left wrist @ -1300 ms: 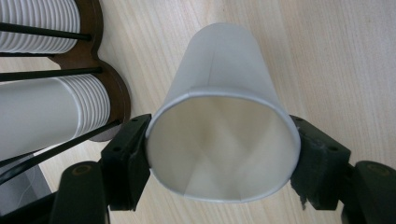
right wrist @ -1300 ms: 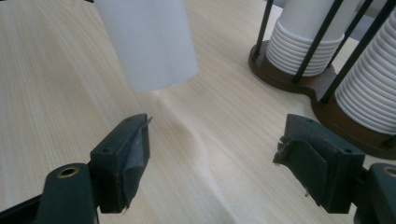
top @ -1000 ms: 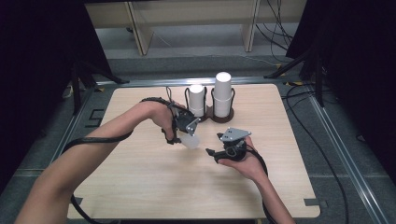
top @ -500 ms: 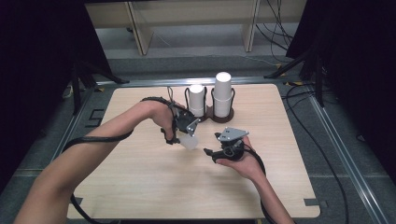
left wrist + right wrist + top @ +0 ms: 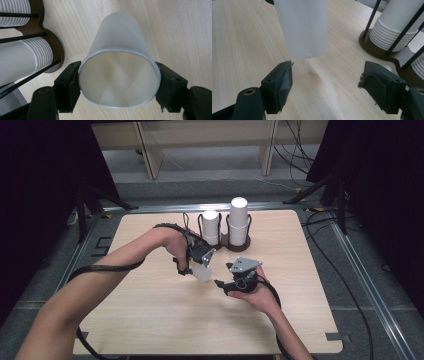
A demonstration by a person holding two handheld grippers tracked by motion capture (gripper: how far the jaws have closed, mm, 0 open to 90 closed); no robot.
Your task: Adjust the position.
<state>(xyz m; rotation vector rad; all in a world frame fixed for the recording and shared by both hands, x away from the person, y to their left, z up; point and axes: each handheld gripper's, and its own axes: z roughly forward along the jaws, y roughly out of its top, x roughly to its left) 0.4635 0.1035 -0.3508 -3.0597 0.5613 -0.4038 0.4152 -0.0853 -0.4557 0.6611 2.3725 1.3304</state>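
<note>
**mk_bench:** When I looked from the left side across, the left gripper (image 5: 202, 265) had its jaws clamped on the rim of a white paper cup (image 5: 202, 273), squashing the mouth a bit oval. That cup hung above the wooden table (image 5: 150, 320), base pointing down, near the middle.

**tolly:** And the other one?

**mk_bench:** Just right of the cup, the right gripper (image 5: 218, 283) sat low over the table, aimed at it. Its jaws stood apart and had just been closing a little, nothing between them; the cup's base (image 5: 305, 53) hovered just past the tips.

**tolly:** Where did the stacks sit?

**mk_bench:** Further back, the cup holder (image 5: 235, 242) held two white stacks (image 5: 238, 217), well apart from the right gripper.
</note>
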